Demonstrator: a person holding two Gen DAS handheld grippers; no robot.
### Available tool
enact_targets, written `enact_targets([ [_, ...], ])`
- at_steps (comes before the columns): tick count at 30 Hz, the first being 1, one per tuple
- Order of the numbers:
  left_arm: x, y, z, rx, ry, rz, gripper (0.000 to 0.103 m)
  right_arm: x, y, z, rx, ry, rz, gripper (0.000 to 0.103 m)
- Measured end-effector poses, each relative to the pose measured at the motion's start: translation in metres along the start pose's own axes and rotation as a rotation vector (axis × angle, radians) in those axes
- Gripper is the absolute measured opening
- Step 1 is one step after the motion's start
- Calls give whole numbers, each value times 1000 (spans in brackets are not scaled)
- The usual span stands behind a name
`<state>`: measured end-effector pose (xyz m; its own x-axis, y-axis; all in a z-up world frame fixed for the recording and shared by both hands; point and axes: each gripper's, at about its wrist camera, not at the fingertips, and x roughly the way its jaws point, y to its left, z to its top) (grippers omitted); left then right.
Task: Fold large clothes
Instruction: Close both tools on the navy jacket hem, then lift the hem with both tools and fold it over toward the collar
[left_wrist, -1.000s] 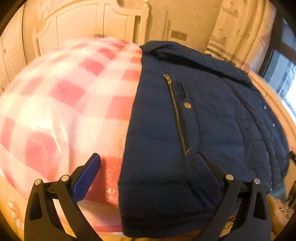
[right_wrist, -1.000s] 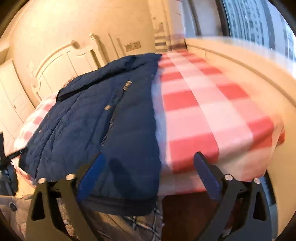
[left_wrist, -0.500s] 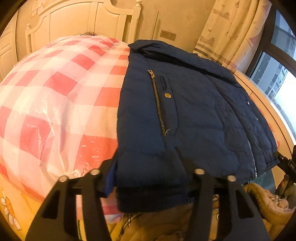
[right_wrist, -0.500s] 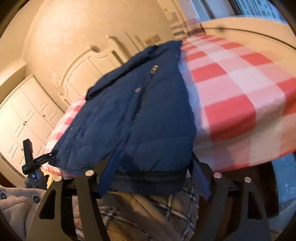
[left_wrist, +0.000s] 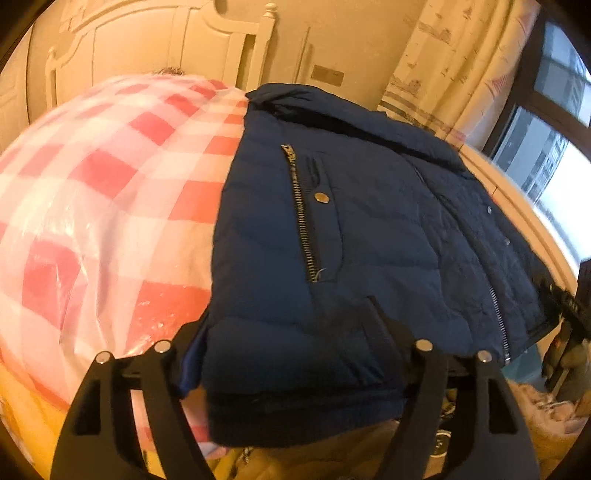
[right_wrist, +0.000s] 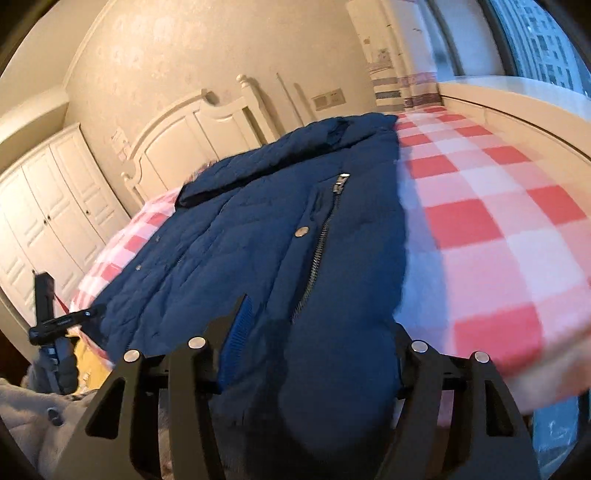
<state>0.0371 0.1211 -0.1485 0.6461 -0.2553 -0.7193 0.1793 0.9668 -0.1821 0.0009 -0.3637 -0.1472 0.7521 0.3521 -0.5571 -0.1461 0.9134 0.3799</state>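
In the left wrist view, the left gripper (left_wrist: 291, 350) has its jaws closing on the hem of the navy jacket (left_wrist: 362, 236), which has just been loosening in that grip. The jacket spreads from centre toward three o'clock on the red-checked bedspread (left_wrist: 103, 206).

In the right wrist view, the right gripper (right_wrist: 317, 354) has just been closing and clamps the jacket (right_wrist: 266, 236) hem at six o'clock; the bedspread (right_wrist: 491, 229) lies at three o'clock.

The left gripper (left_wrist: 291, 354) pointed downward, its jaws having just opened wider, dark fabric bunched between its fingers. The right gripper (right_wrist: 314, 347) also tilted down, its jaws having just been closing, padded fabric bulging up between its fingers.
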Motion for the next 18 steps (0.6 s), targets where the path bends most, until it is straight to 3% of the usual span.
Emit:
enact_targets([
  [1, 1, -4, -1, 25, -5, 22, 63, 4, 4, 0, -31, -8, -13, 61],
  [2, 1, -4, 0, 31, -7, 17, 57, 4, 6, -1, -39, -14, -25, 48],
  [3, 0, -3, 0, 27, -10, 4, 38, 2, 4, -2, -32, -26, -34, 43],
  [4, -3, -1, 0, 19, -15, -10, 27, -1, 1, -4, -17, -41, -36, 29],
  [5, -6, 1, 1, 16, -21, -25, 23, -5, -2, -5, -7, -51, -40, 21],
  [6, -10, 2, 1, 16, -28, -33, 19, -9, -5, -7, 8, -58, -39, 19],
  [9, -32, 2, 2, -7, -69, -125, 17, -22, -7, -13, 49, -89, 10, 17],
  [12, -68, 4, 4, -30, -133, -231, 16, -46, 4, -15, 53, -121, 116, 17],
  [18, -135, 36, -5, -214, -235, -479, 16, -121, 17, -7, 127, -282, 341, 16],
])
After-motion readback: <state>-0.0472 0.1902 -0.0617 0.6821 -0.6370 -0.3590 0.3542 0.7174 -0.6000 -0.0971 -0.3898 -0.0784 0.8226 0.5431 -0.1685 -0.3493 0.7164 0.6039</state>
